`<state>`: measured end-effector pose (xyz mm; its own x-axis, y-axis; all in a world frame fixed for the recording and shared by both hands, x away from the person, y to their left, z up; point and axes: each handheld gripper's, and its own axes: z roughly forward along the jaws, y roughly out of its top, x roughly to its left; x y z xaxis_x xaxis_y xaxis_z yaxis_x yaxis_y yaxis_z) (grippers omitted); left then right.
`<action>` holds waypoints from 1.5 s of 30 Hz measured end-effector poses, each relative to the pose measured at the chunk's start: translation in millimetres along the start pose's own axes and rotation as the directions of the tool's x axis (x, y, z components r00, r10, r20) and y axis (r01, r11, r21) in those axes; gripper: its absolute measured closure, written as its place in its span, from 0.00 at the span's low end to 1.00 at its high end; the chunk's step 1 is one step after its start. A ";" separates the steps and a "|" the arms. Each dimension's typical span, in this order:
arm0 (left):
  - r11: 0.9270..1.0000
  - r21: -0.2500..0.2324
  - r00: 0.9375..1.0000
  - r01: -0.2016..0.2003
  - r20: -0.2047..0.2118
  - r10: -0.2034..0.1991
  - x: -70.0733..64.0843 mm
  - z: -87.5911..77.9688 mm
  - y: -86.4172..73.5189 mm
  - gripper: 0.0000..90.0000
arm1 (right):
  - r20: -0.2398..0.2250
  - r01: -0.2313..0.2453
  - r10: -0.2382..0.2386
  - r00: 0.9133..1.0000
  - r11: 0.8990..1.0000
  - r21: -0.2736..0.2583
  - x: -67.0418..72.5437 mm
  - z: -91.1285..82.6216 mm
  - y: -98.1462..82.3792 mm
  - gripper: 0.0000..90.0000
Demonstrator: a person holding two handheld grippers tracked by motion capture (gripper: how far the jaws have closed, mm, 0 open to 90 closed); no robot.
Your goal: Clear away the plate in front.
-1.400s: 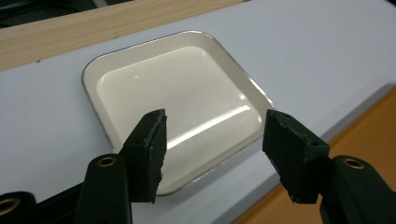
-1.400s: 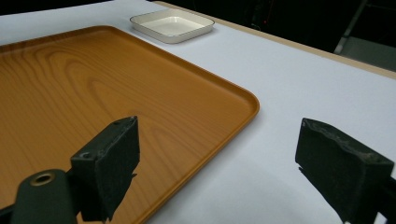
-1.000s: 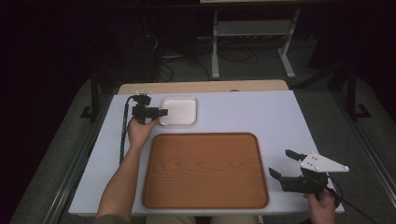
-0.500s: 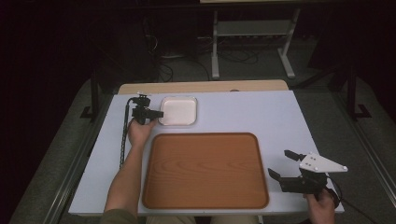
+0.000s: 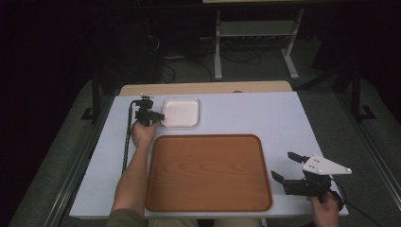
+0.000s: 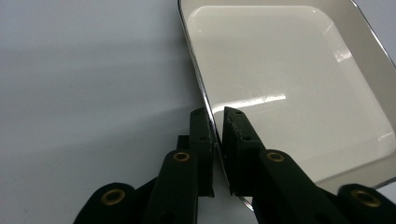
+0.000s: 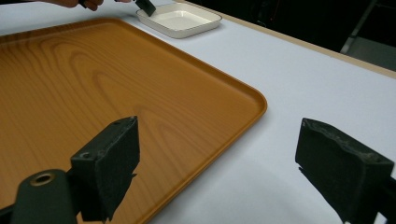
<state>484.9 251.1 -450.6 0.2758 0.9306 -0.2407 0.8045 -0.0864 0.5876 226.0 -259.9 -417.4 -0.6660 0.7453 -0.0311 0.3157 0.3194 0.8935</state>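
Observation:
A small white square dish (image 5: 180, 112) sits at the back left of the white table. My left gripper (image 5: 157, 116) is at the dish's left edge, shut on its rim (image 6: 211, 122); one jaw is outside the rim and the other inside the dish (image 6: 289, 79). A wooden tray (image 5: 208, 170) lies empty in the middle of the table near the front. My right gripper (image 5: 285, 166) hovers off the tray's right front corner, jaws wide open with nothing between them. In the right gripper view the tray (image 7: 93, 84) lies ahead and the dish (image 7: 181, 19) sits far beyond.
The white table top (image 5: 265, 118) has free room right of the dish and behind the tray. A tan wooden strip (image 5: 208, 88) runs along its far edge. A metal stand (image 5: 255, 33) and cables are on the dark floor beyond.
The left gripper stays at the dish's left rim; the dish has barely shifted. The right gripper has hardly moved.

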 end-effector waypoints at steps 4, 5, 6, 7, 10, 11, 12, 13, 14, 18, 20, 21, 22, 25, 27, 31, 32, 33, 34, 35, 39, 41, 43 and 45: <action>0.998 -0.009 0.998 0.063 0.020 -0.062 3.2 0.6 -0.1 0.95 | -0.001 0.000 0.000 1.000 1.000 0.000 0.1 -0.1 0.0 0.14; 0.996 -0.014 0.996 0.085 0.028 -0.085 4.4 0.6 -0.3 0.95 | -0.002 0.000 0.000 1.000 1.000 0.000 0.1 -0.1 -0.1 0.14; 0.994 -0.020 0.994 0.103 0.033 -0.102 5.2 0.6 -0.4 0.96 | -0.002 0.001 -0.001 1.000 1.000 0.000 0.0 0.0 -0.1 0.14; 0.991 -0.028 0.991 0.130 0.044 -0.129 6.9 0.1 -0.4 0.98 | -0.003 0.001 -0.001 1.000 1.000 0.000 0.0 0.1 -0.1 0.14; 0.987 -0.043 0.986 0.157 0.062 -0.155 8.6 -1.0 0.2 0.99 | -0.004 0.003 -0.003 1.000 1.000 0.002 0.1 0.3 -0.1 0.14; 0.986 -0.044 0.986 0.160 0.063 -0.157 8.6 -1.2 0.3 0.99 | -0.004 0.004 -0.004 1.000 1.000 0.002 0.1 0.4 -0.1 0.14; 0.986 -0.045 0.985 0.162 0.063 -0.159 8.4 -1.3 0.4 0.99 | -0.005 0.002 -0.002 1.000 1.000 0.002 0.2 0.4 -0.1 0.14; 0.985 -0.045 0.985 0.165 0.065 -0.162 8.5 -1.6 0.4 0.99 | -0.005 0.003 -0.003 1.000 1.000 0.002 0.2 0.4 -0.1 0.14; 0.985 -0.045 0.984 0.168 0.066 -0.164 8.7 -1.8 0.3 0.99 | -0.005 0.002 -0.002 1.000 1.000 0.003 0.2 0.3 -0.1 0.14; 0.981 -0.050 0.981 0.185 0.071 -0.181 8.7 -4.1 0.8 0.99 | -0.006 0.006 -0.006 1.000 1.000 0.001 0.4 0.2 -0.1 0.14; 0.980 -0.057 0.980 0.190 0.075 -0.186 8.8 -6.2 1.3 0.99 | -0.006 0.005 -0.005 1.000 1.000 0.001 0.5 0.1 -0.1 0.14; 0.979 -0.060 0.979 0.193 0.079 -0.188 8.7 -7.3 1.7 0.99 | -0.006 0.005 -0.005 1.000 1.000 0.001 0.5 0.1 -0.1 0.14; 0.979 -0.063 0.979 0.194 0.082 -0.188 8.5 -8.6 2.0 0.99 | -0.006 0.004 -0.004 1.000 1.000 0.002 0.5 0.1 -0.2 0.14; 0.977 -0.077 0.976 0.199 0.101 -0.191 9.2 -13.0 2.7 0.99 | -0.007 0.004 -0.004 1.000 1.000 0.003 0.6 0.1 -0.2 0.14; 0.976 -0.088 0.975 0.202 0.113 -0.191 9.2 -16.8 3.4 0.99 | -0.007 0.004 -0.004 1.000 1.000 0.006 0.8 0.3 -0.3 0.14; 0.974 -0.111 0.973 0.198 0.139 -0.182 6.8 -25.1 5.4 0.99 | -0.008 0.009 -0.009 1.000 1.000 0.010 1.3 0.6 -0.3 0.14; 0.974 -0.114 0.973 0.197 0.143 -0.180 6.3 -26.5 5.6 0.99 | -0.007 0.009 -0.008 1.000 1.000 0.010 1.4 0.6 -0.2 0.14; 0.973 -0.117 0.973 0.197 0.148 -0.179 5.5 -28.1 6.0 0.99 | -0.007 0.008 -0.008 1.000 1.000 0.011 1.5 0.5 -0.2 0.14; 0.974 -0.117 0.974 0.192 0.148 -0.174 5.1 -29.6 6.2 0.99 | -0.008 0.010 -0.010 1.000 1.000 0.011 1.4 0.6 -0.2 0.14; 0.974 -0.122 0.973 0.191 0.154 -0.172 4.1 -31.1 6.5 0.99 | -0.008 0.011 -0.011 1.000 1.000 0.011 1.5 0.6 -0.2 0.14; 0.975 -0.131 0.974 0.177 0.168 -0.155 -0.1 -38.3 7.6 0.99 | -0.008 0.013 -0.013 1.000 1.000 0.012 1.9 0.6 -0.2 0.14; 0.976 -0.135 0.974 0.173 0.171 -0.149 -1.4 -41.3 7.9 0.99 | -0.009 0.014 -0.014 1.000 1.000 0.012 1.9 0.5 -0.2 0.14; 0.976 -0.137 0.974 0.170 0.176 -0.145 -2.3 -44.7 7.9 0.99 | -0.009 0.014 -0.014 1.000 1.000 0.011 2.0 0.4 -0.2 0.14; 0.976 -0.137 0.973 0.167 0.182 -0.141 -2.8 -47.8 7.8 0.99 | -0.010 0.015 -0.015 1.000 1.000 0.011 2.1 0.3 -0.2 0.14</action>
<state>465.3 264.8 -408.5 0.2509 0.8530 -0.4577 0.7594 0.1198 0.6395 224.8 -258.1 -417.8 -0.6772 0.7347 -0.0399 0.3131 0.3367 0.8880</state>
